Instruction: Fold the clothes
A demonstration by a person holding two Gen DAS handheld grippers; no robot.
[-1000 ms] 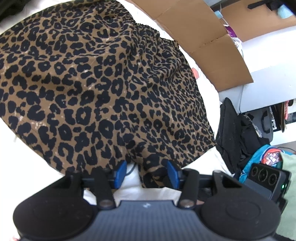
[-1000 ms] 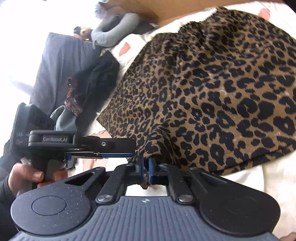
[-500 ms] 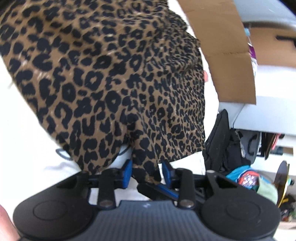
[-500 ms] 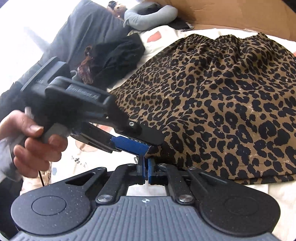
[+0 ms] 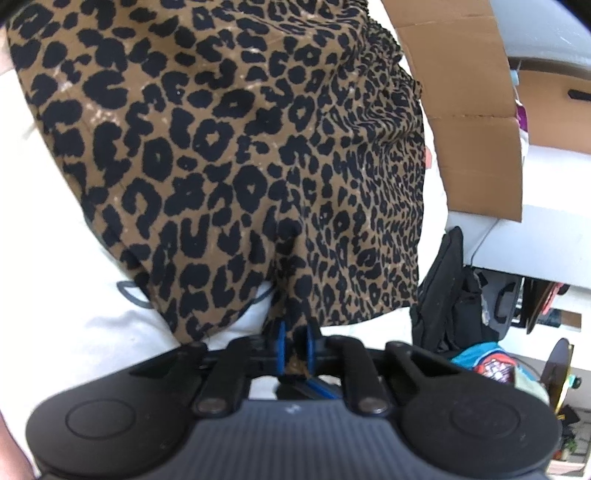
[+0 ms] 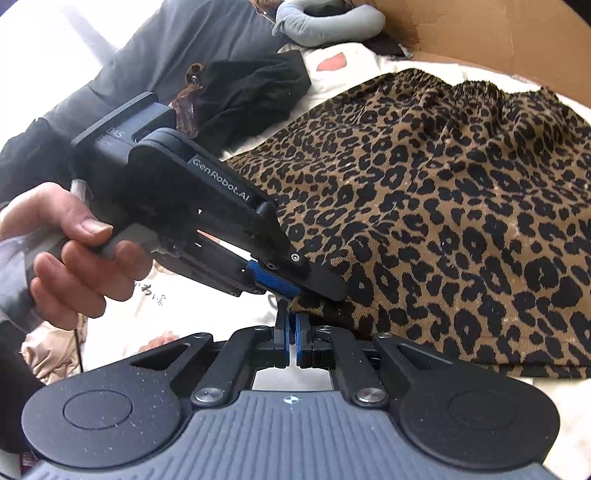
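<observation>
A leopard-print skirt point(image 5: 240, 155) with a gathered elastic waistband lies spread on a white printed sheet point(image 5: 55, 295); it also shows in the right wrist view point(image 6: 443, 229). My left gripper point(image 5: 295, 343) is shut on the skirt's near hem corner. In the right wrist view the left gripper point(image 6: 299, 286) shows from the side, pinching that same corner. My right gripper point(image 6: 293, 341) is shut on the skirt's corner just below the left gripper. The two grippers nearly touch.
A flattened cardboard box point(image 5: 472, 110) lies along the far edge of the bed. Black clothes point(image 6: 251, 92) and a grey garment point(image 6: 325, 18) lie at the sheet's far left. A black bag point(image 5: 450, 288) and floor clutter sit beside the bed.
My left gripper moved in beside the right one and closed from open onto the skirt's hem corner. My right gripper stayed shut on the corner.
</observation>
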